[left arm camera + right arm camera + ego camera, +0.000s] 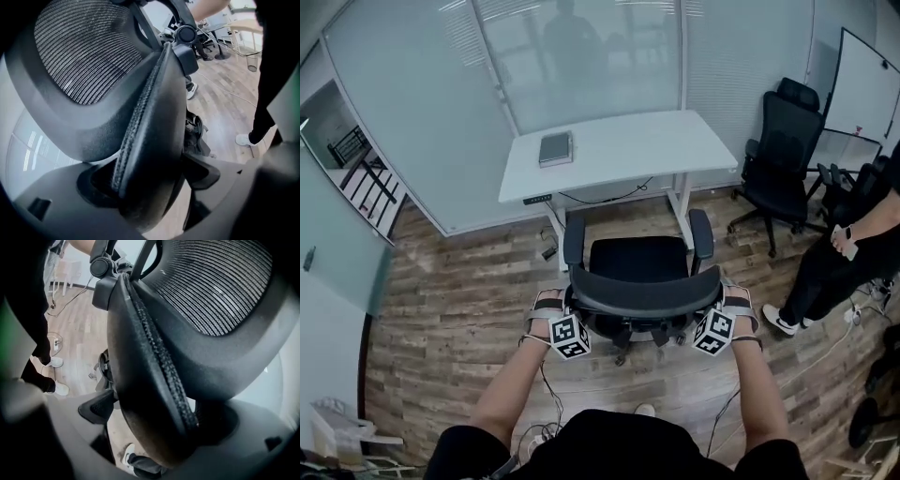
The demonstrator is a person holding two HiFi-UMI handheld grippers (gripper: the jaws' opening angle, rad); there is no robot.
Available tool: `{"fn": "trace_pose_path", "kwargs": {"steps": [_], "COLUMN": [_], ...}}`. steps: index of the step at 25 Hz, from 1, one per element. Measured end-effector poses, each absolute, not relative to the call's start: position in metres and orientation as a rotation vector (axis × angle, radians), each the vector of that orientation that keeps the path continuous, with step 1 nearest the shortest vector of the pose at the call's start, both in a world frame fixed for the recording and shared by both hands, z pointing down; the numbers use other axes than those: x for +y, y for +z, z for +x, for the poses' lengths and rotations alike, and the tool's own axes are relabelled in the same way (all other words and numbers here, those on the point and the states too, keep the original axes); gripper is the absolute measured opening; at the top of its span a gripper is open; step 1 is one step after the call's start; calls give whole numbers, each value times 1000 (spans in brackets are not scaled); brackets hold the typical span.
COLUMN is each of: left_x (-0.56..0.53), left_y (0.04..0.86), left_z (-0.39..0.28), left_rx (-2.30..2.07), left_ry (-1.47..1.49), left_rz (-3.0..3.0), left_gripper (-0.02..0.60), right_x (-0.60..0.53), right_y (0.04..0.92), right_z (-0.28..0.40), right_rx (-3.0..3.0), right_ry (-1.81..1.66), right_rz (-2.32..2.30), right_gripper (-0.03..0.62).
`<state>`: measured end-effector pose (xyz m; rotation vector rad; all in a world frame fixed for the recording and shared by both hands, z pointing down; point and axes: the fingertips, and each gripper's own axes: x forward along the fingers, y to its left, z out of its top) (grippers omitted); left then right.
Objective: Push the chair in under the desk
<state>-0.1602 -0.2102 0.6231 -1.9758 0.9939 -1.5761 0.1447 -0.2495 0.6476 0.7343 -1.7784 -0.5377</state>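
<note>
A black mesh office chair (639, 259) stands on the wood floor just in front of the white desk (619, 148), seat facing the desk, backrest (642, 296) towards me. My left gripper (566, 307) clamps the backrest's left end and my right gripper (719, 306) clamps its right end. In the left gripper view the padded backrest rim (150, 126) fills the gap between the jaws of the left gripper (145, 206). The right gripper view shows the same rim (150, 366) held in the right gripper (159, 446). The chair's wheels are hidden.
A grey book (555, 148) lies on the desk. A second black chair (783, 150) stands at the right by a whiteboard (862, 84). A person in black (844, 253) stands at the right edge. Cables run over the floor (459, 309). Glass walls close off the back.
</note>
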Motion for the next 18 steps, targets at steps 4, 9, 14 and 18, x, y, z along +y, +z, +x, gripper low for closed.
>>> {"fn": "trace_pose_path", "kwargs": {"steps": [4, 9, 14, 18], "left_x": [-230, -250, -277, -297], "left_y": [628, 625, 623, 625], "left_z": [-149, -143, -148, -147], "left_rx": [1020, 1062, 1072, 1077], "left_ry": [-1608, -1613, -1620, -1620], "left_rz": [-1971, -1956, -1959, -1953], "left_gripper": [426, 426, 426, 426], "right_x": [-276, -306, -337, -357], "right_y": [653, 653, 648, 652], "right_z": [156, 160, 155, 155], "right_rx": [-1785, -1792, -1796, -1799], "right_ry": [-537, -549, -562, -562], "right_rz": [675, 641, 632, 631], "right_gripper": [532, 532, 532, 532]}}
